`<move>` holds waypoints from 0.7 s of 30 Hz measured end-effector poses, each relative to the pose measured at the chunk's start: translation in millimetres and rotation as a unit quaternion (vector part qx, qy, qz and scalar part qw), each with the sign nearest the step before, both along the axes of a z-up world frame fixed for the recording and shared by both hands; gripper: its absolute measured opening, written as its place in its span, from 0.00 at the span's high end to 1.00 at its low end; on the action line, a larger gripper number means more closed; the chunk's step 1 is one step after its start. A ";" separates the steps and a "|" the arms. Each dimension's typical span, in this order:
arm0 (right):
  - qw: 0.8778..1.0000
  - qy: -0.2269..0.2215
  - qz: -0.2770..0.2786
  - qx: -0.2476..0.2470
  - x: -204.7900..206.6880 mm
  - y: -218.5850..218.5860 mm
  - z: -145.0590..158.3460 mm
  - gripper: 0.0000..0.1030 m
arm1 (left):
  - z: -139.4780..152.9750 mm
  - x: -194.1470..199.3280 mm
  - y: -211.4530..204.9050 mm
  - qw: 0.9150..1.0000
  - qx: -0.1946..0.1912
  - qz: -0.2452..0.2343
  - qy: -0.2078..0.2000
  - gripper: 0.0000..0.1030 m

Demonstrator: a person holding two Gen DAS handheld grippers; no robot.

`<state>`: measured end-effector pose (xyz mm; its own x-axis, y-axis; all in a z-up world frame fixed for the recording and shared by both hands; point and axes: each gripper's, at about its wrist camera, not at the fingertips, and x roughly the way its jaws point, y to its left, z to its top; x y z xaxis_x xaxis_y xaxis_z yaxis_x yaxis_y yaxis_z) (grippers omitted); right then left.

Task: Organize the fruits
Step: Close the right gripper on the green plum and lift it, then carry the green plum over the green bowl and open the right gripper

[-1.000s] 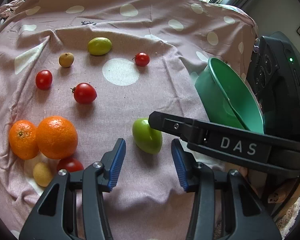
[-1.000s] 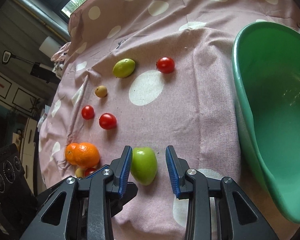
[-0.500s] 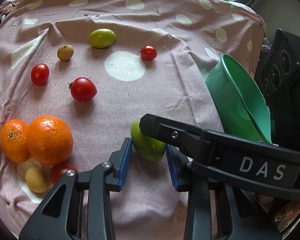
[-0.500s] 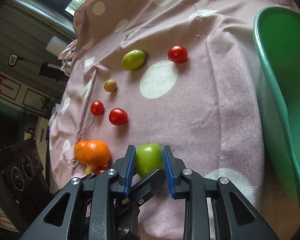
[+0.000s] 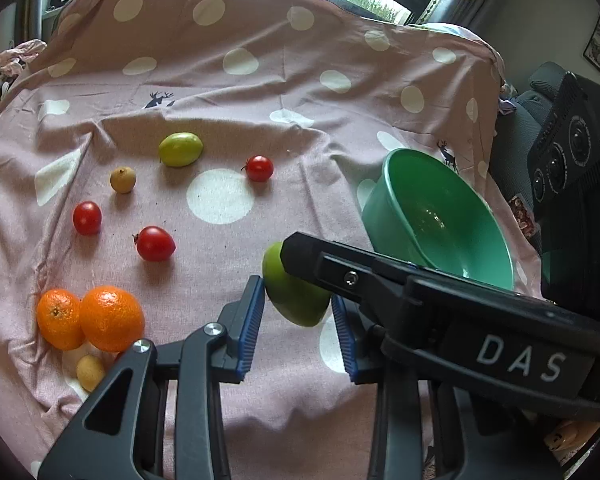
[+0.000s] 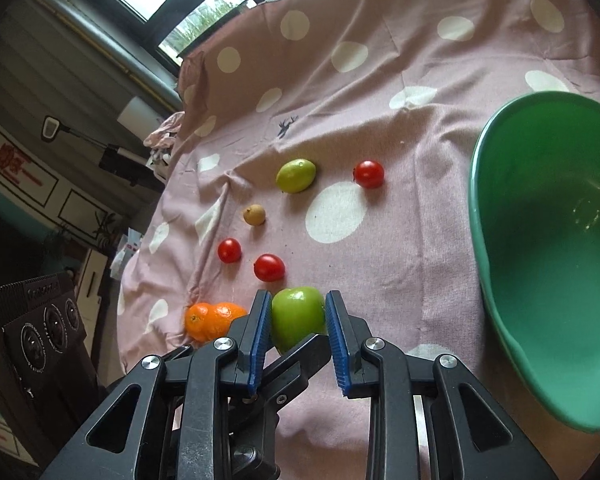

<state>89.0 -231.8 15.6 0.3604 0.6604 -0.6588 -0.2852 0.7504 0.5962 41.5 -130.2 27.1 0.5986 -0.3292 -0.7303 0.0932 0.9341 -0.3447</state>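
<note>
Clamped from both sides: right gripper (image 6: 296, 334) with blue pads pressed on the green apple (image 6: 298, 316), apple raised off the pink dotted cloth (image 5: 260, 92). Left gripper (image 5: 298, 312) closed in on the same apple (image 5: 294, 296), one pad at its near-left edge, the other hidden behind the crossing right finger; firm contact there hard to judge. White letters "DAS" (image 5: 520, 360) on the right gripper body. Just right of the apple, green bowl (image 5: 440, 220), tilted, nothing inside. Left of the apple: red tomato (image 5: 155, 243), smaller tomato (image 5: 87, 218), two oranges (image 5: 110, 318) touching, small yellow fruit (image 5: 90, 370) below them. Beyond the apple: yellow-green fruit (image 5: 180, 149), another tomato (image 5: 259, 168), small tan fruit (image 5: 123, 179).
</note>
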 end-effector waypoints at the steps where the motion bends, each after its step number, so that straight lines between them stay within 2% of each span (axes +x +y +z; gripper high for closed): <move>1: 1.000 -0.006 -0.002 0.000 -1.3 -1.9 3.4 0.71 | 3.1 0.0 -1.9 1.000 0.002 -0.001 -0.005 0.67; 21: 0.995 -0.064 -0.070 0.023 -13.3 -55.2 36.8 0.71 | 42.6 9.9 -52.8 0.997 0.023 -0.052 -0.054 0.67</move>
